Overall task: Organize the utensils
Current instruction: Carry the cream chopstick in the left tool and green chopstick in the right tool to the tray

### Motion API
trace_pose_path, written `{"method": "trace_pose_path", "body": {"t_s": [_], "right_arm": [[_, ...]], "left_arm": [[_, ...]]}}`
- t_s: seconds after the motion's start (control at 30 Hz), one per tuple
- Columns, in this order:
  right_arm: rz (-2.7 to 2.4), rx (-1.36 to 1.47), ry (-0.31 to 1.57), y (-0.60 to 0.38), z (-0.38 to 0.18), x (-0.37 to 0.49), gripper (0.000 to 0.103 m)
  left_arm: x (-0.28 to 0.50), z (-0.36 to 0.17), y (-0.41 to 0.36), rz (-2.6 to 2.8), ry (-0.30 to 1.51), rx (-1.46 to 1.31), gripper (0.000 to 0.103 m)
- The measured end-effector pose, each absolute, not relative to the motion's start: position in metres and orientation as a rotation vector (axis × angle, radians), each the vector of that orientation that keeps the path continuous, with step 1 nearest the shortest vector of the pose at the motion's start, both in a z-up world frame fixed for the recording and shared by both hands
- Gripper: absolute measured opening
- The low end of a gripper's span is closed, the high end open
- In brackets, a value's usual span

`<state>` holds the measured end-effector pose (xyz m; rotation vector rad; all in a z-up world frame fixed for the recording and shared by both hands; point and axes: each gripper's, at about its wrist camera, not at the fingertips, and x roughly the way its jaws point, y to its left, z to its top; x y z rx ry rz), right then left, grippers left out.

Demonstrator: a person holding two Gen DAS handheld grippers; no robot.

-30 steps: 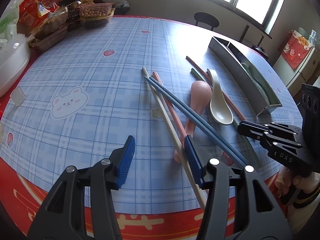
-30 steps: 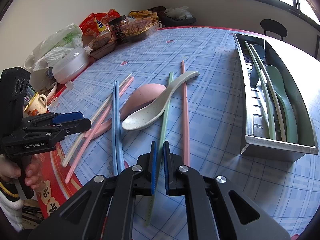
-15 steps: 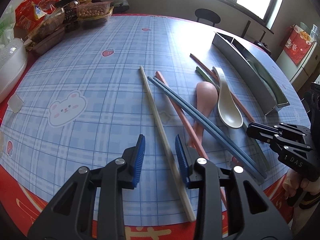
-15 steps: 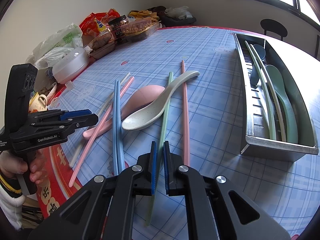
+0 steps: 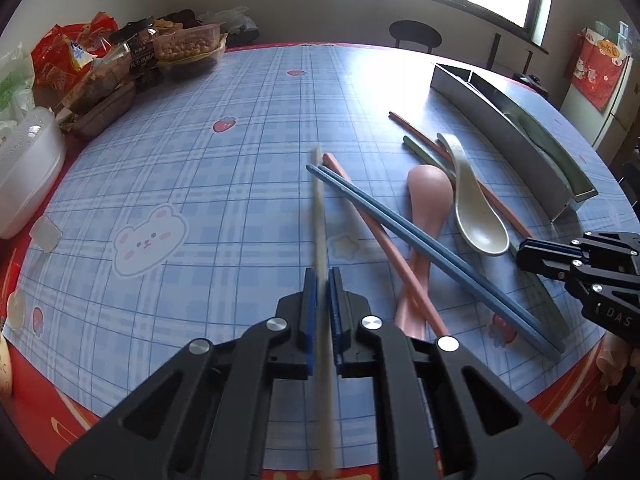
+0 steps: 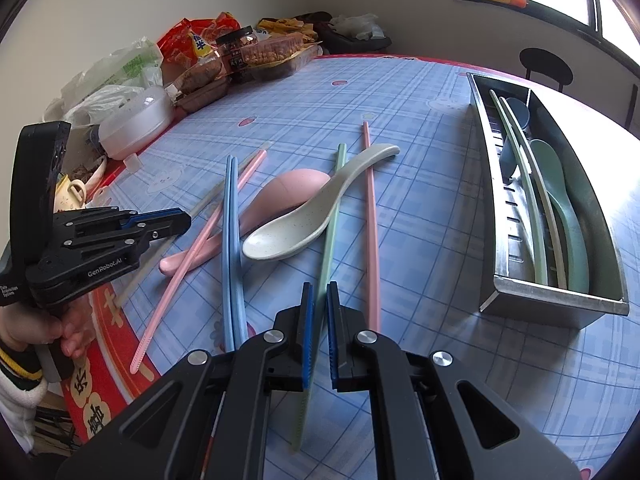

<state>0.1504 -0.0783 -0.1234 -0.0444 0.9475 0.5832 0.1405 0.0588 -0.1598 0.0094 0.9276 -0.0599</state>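
Two grippers, each closed on one chopstick, at the near edge of a round table covered in blue plaid cloth [image 5: 208,184].

Item 1: left gripper [image 5: 322,292]. Jaws clamped on a cream chopstick [image 5: 319,208], gripped toward its near end. The stick runs straight ahead along the line of the fingers, its far tip blurred and apparently off the cloth.

Item 2: right gripper [image 6: 319,312]. Jaws pressed together on a green chopstick [image 6: 330,232], held near its near end. Long axis runs away from the jaws, the far part lying under the handle of a cream speckled spoon [image 6: 304,226].

Item 3: steel utensil tray [image 6: 560,300], long and narrow, at the right side of the table. Already holds a pale green chopstick pair, a green spoon and a dark blue spoon. Its long axis runs roughly parallel to both held sticks.

Item 4: loose on the cloth between the two grippers: blue chopstick pair [image 6: 231,240], pink spoon [image 6: 280,200], two pink chopsticks, one either side of the heap.

Governing relation: the tray lies to the right of both grippers; the right gripper is just beside it, the left well apart with the loose heap between. Each stick probably needs only a sideways carry, little turning, to drop in lengthwise.
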Motion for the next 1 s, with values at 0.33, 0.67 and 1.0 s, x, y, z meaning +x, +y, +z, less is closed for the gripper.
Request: {"method": "trace_pose_path", "body": {"t_s": [0.33, 0.67, 1.0], "right_arm": [[0.525, -0.174, 0.92, -0.059, -0.123, 0.148, 0.007], [0.475, -0.22, 0.9, -0.051, -0.123, 0.149, 0.007], [0.398, -0.108, 0.832, -0.078, -0.109, 0.146, 0.006]], "left_arm": [[0.133, -0.162, 0.058, -0.062, 0.905, 0.032, 0.011], [0.121, -0.153, 0.066, -0.063, 0.829, -0.018, 0.01], [0.111, -0.144, 0.09, -0.069, 0.747, -0.156, 0.01]]}}
